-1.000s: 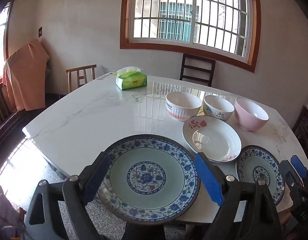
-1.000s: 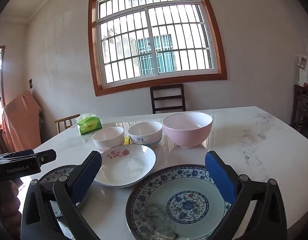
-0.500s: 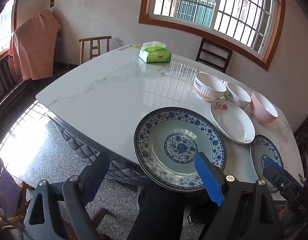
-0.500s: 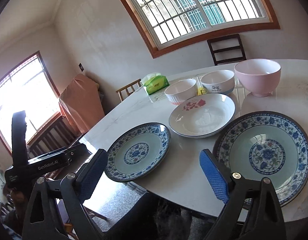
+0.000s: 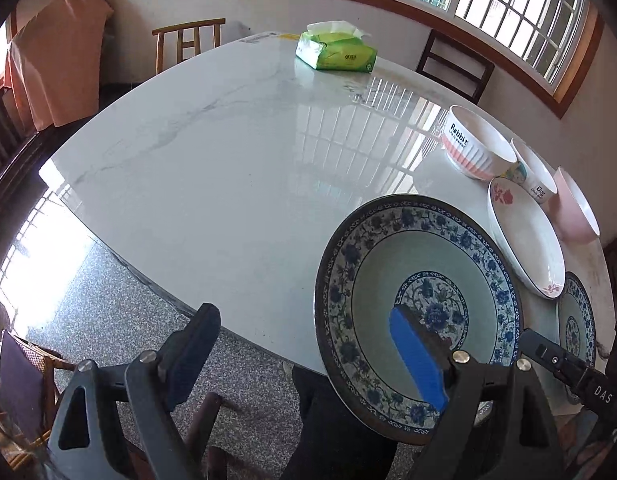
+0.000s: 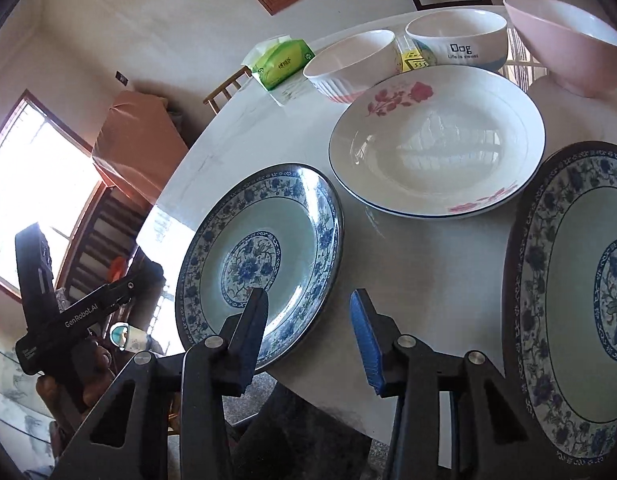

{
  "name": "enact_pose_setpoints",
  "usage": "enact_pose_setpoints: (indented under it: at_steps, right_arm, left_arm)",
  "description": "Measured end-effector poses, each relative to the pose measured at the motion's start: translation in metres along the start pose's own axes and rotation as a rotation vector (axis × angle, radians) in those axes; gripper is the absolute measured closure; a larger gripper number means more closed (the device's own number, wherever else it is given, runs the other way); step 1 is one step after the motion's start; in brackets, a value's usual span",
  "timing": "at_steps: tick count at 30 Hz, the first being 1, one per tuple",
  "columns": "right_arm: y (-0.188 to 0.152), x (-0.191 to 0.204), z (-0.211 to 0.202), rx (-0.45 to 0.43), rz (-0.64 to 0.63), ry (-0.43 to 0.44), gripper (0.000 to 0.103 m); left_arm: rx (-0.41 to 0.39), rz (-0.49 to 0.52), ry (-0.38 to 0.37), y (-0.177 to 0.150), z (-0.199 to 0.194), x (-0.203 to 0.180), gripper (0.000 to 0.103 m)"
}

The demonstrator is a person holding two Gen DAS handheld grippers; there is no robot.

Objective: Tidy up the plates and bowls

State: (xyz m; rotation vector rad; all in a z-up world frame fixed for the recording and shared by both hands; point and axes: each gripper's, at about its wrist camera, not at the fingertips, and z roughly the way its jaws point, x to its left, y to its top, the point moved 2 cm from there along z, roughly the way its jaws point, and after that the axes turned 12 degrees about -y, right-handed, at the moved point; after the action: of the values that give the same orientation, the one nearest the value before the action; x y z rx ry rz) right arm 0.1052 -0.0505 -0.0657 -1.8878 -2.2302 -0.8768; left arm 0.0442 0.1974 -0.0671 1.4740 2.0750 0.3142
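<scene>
Left wrist view: the left gripper point(image 5: 304, 344) has swung left since a second ago, so the near blue-patterned plate point(image 5: 418, 312), once centred between its fingers, now lies under the right finger only. Its jaws are wide apart and hold nothing. This plate overhangs the near edge of the marble table point(image 5: 228, 168). A green tissue pack point(image 5: 335, 51) sits at the far side. To the right lie a white flowered plate point(image 5: 526, 240) and three bowls.

Right wrist view: the right gripper point(image 6: 308, 328) has also turned left, jaws narrower than before but still apart, hovering over the near rim of the same blue plate point(image 6: 260, 260). A second blue plate point(image 6: 572, 300) lies at the right edge.
</scene>
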Motion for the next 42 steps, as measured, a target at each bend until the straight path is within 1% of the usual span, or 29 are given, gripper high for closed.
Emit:
enact_pose_setpoints:
  at_steps: [2, 5, 7, 11, 13, 14, 15, 16, 17, 19, 21, 22, 24, 26, 27, 28, 29, 30, 31, 33, 36, 39, 42]
  right_arm:
    - [0.002, 0.002, 0.007, 0.016, 0.002, -0.014, 0.061]
    - [0.005, 0.002, 0.021, 0.049, 0.005, -0.043, 0.06]
    - [0.006, 0.003, 0.022, 0.041, 0.009, -0.033, 0.059]
    - [0.011, 0.007, 0.024, 0.05, 0.008, -0.029, 0.057]
    - [0.011, 0.009, 0.025, 0.048, 0.0, -0.035, 0.057]
    - [0.011, 0.01, 0.025, 0.046, -0.002, -0.037, 0.057]
    - [0.011, 0.011, 0.026, 0.044, -0.003, -0.039, 0.057]
    - [0.011, 0.011, 0.026, 0.043, -0.004, -0.039, 0.057]
    - [0.011, 0.012, 0.026, 0.043, -0.006, -0.042, 0.057]
    - [0.011, 0.011, 0.028, 0.044, -0.009, -0.04, 0.057]
    - [0.011, 0.012, 0.029, 0.052, -0.009, -0.027, 0.057]
    - [0.011, 0.012, 0.03, 0.058, -0.008, -0.019, 0.061]
    - [0.01, 0.011, 0.031, 0.056, -0.009, -0.022, 0.065]
    - [0.009, 0.01, 0.032, 0.052, -0.016, -0.042, 0.073]
    - [0.009, 0.009, 0.033, 0.052, -0.021, -0.06, 0.083]
    - [0.009, 0.009, 0.033, 0.047, -0.028, -0.058, 0.087]
    - [0.009, 0.008, 0.034, 0.048, -0.029, -0.049, 0.087]
    - [0.009, 0.01, 0.035, 0.046, -0.034, -0.049, 0.087]
    - [0.009, 0.012, 0.036, 0.04, -0.046, -0.052, 0.087]
    - [0.011, 0.016, 0.038, 0.029, -0.062, -0.06, 0.087]
    - [0.019, 0.02, 0.04, -0.001, -0.071, -0.066, 0.086]
    - [0.026, 0.024, 0.043, -0.008, -0.071, -0.064, 0.086]
    - [0.029, 0.028, 0.046, -0.011, -0.077, -0.064, 0.086]
  left_arm:
    - [0.022, 0.013, 0.018, 0.0, 0.006, 0.001, 0.014]
    - [0.02, 0.007, 0.005, 0.0, 0.006, 0.004, 0.014]
    - [0.021, 0.012, 0.006, 0.002, 0.006, 0.005, 0.014]
    - [0.059, -0.01, -0.037, 0.003, 0.015, 0.009, 0.015]
    - [0.081, -0.014, -0.043, 0.002, 0.019, 0.01, 0.034]
    - [0.1, -0.015, -0.053, 0.0, 0.021, 0.01, 0.053]
    - [0.105, -0.021, -0.093, 0.0, 0.021, 0.01, 0.066]
    - [0.108, -0.023, -0.119, 0.0, 0.021, 0.008, 0.073]
    - [0.112, -0.012, -0.119, 0.0, 0.02, 0.006, 0.079]
    - [0.11, -0.003, -0.096, 0.0, 0.019, 0.004, 0.079]
    - [0.104, -0.012, -0.097, 0.0, 0.017, 0.005, 0.079]
    - [0.1, -0.011, -0.096, 0.0, 0.017, 0.005, 0.079]
    - [0.086, -0.013, -0.078, 0.0, 0.016, 0.007, 0.079]
    - [0.066, -0.011, -0.059, 0.002, 0.016, 0.007, 0.08]
    - [0.051, -0.001, -0.043, 0.002, 0.016, 0.006, 0.08]
    - [0.036, 0.014, -0.018, 0.004, 0.016, 0.004, 0.081]
    - [0.019, 0.029, 0.008, 0.005, 0.016, 0.002, 0.083]
    - [0.005, 0.038, 0.031, 0.007, 0.016, 0.001, 0.088]
    - [-0.007, 0.047, 0.047, 0.009, 0.015, 0.0, 0.09]
    - [-0.021, 0.048, 0.04, 0.016, 0.014, 0.001, 0.091]
    - [-0.021, 0.019, 0.023, 0.022, 0.015, 0.012, 0.091]
    - [-0.029, -0.002, 0.025, 0.028, 0.016, 0.018, 0.091]
    - [-0.034, -0.022, 0.01, 0.035, 0.016, 0.024, 0.091]
